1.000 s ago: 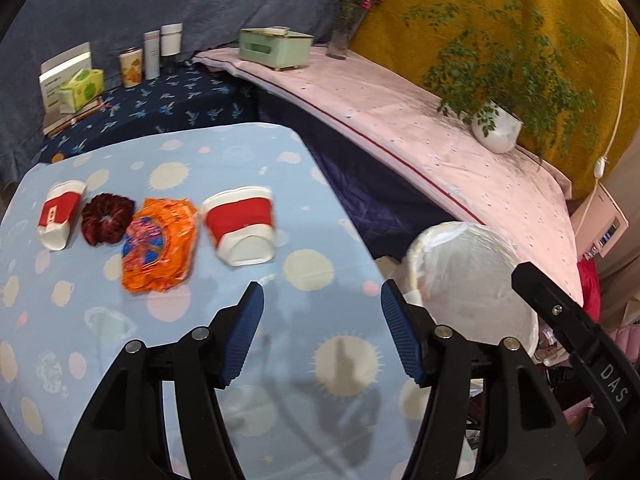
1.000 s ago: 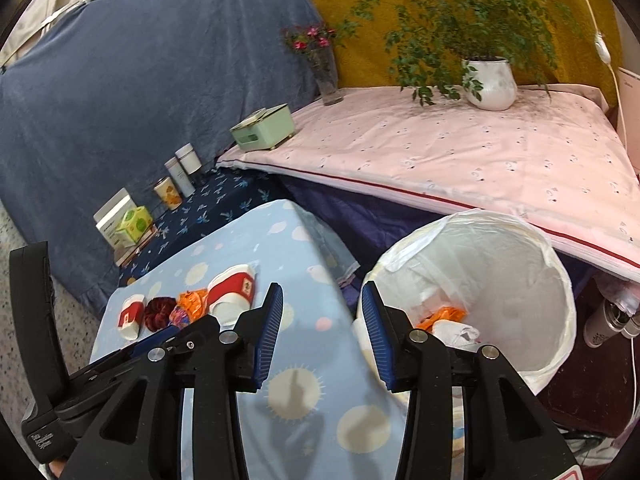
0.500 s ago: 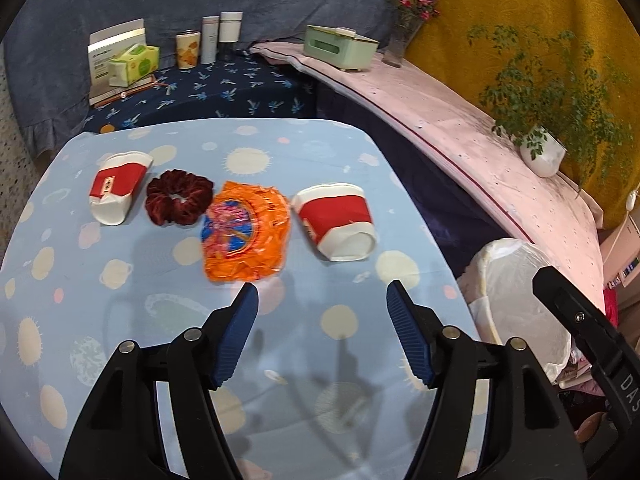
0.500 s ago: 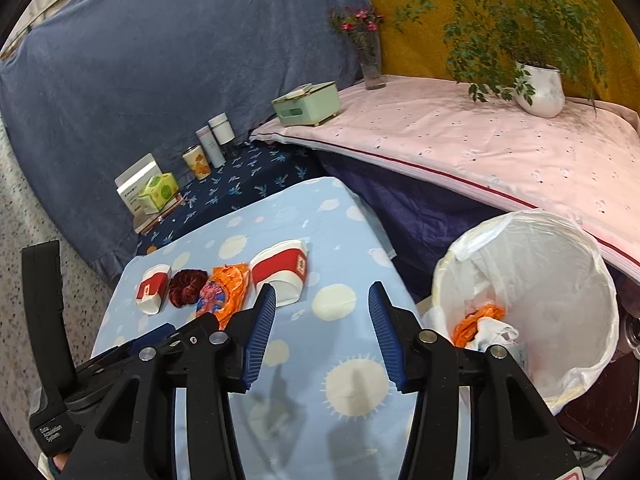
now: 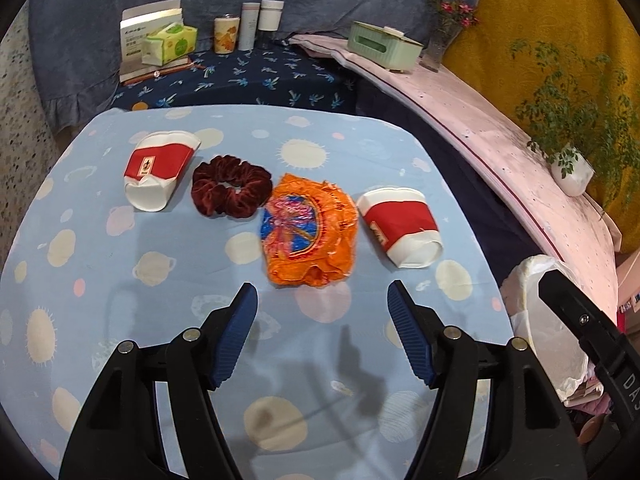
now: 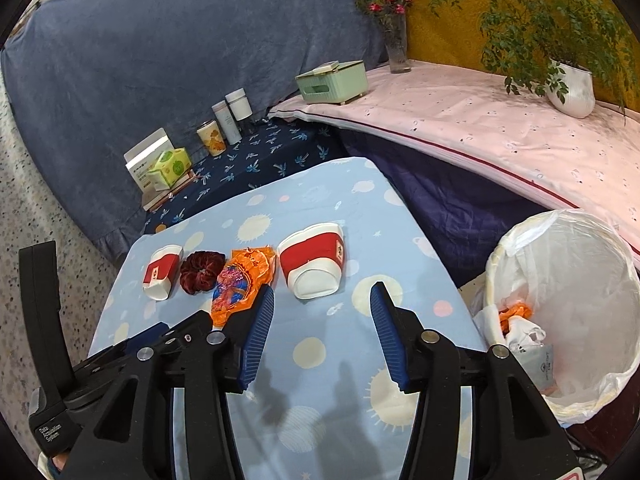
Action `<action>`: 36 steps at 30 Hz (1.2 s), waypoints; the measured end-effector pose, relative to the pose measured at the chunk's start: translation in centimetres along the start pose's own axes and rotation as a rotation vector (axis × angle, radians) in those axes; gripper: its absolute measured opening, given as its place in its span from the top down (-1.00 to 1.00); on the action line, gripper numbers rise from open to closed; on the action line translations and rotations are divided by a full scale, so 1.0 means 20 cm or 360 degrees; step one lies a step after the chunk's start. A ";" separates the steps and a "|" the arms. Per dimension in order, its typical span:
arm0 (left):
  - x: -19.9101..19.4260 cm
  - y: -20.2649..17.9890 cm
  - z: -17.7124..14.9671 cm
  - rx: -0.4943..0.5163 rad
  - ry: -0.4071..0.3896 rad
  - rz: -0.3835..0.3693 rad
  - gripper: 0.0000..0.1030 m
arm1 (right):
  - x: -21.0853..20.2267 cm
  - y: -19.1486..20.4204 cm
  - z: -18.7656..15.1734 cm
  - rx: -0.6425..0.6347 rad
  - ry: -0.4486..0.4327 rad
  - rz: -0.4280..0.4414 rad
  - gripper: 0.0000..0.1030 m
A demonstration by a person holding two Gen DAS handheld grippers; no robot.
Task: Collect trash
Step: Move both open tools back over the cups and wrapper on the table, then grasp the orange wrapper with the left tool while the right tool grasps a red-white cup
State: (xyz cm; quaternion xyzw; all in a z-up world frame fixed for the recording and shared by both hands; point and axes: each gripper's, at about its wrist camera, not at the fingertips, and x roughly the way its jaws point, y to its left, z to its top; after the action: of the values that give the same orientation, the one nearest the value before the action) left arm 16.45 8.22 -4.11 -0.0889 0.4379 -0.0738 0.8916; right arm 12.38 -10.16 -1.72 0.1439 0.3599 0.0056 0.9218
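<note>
On the light blue table (image 5: pixel 120 280) lie a red-and-white paper cup (image 5: pixel 158 170) at the left, a dark red scrunchie (image 5: pixel 230 190), an orange crumpled wrapper (image 5: pixel 310 228) and a second red-and-white paper cup (image 5: pixel 402 226) at the right. My left gripper (image 5: pixel 322 304) is open and empty, just in front of the wrapper. My right gripper (image 6: pixel 320 308) is open and empty, in front of the right cup (image 6: pixel 314 262). The right wrist view also shows the wrapper (image 6: pixel 240 280), the scrunchie (image 6: pixel 200 271) and the left cup (image 6: pixel 162 272). A white-lined bin (image 6: pixel 568 312) with trash stands right of the table.
A dark blue shelf (image 5: pixel 248 80) behind the table bears a tissue pack (image 5: pixel 170 42), a box and several tubs (image 5: pixel 270 16). A pink-covered ledge (image 6: pixel 480 128) holds a green box (image 6: pixel 332 80), a flower vase (image 6: pixel 396 46) and a potted plant (image 6: pixel 570 86). The bin edge also shows in the left wrist view (image 5: pixel 532 280).
Both grippers have swung left from the bin toward the table's row of items and come closer to them. Both stay open and empty.
</note>
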 end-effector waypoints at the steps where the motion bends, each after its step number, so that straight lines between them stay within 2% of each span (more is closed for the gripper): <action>1: 0.01 0.02 0.00 -0.0013 0.0009 0.0004 -0.25 | 0.02 0.00 0.00 0.0001 0.0008 0.0001 0.03; 13: 0.26 0.15 0.11 -0.0168 0.0128 0.0067 -0.34 | 0.39 0.01 0.08 0.0074 0.0158 0.0021 0.00; 17: 0.37 0.18 0.14 -0.0225 0.0182 0.0068 -0.34 | 0.51 0.01 0.11 0.0087 0.0191 0.0009 -0.14; 22: 0.48 0.19 0.16 -0.0246 0.0236 0.0070 -0.37 | 0.62 0.01 0.13 0.0085 0.0231 0.0003 -0.16; 25: 0.50 0.17 0.17 -0.0220 0.0218 0.0070 -0.52 | 0.69 0.01 0.13 0.0095 0.0265 0.0008 -0.16; 28: 0.52 0.16 0.17 -0.0201 0.0200 0.0079 -0.54 | 0.74 0.00 0.11 0.0097 0.0295 0.0010 -0.16; 32: 0.53 0.14 0.18 -0.0176 0.0170 0.0080 -0.50 | 0.78 0.00 0.09 0.0107 0.0322 0.0048 -0.17; 34: 0.53 0.13 0.17 -0.0156 0.0153 0.0081 -0.38 | 0.79 0.00 0.08 0.0114 0.0332 0.0062 -0.17; 36: 0.52 0.12 0.17 -0.0128 0.0134 0.0083 -0.24 | 0.80 -0.01 0.06 0.0124 0.0349 0.0086 -0.04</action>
State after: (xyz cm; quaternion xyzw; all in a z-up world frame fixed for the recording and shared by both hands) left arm 25.54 8.73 -10.69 -0.1101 0.4797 -0.0366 0.8697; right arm 25.06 -8.82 -11.48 0.1879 0.4543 0.0323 0.8702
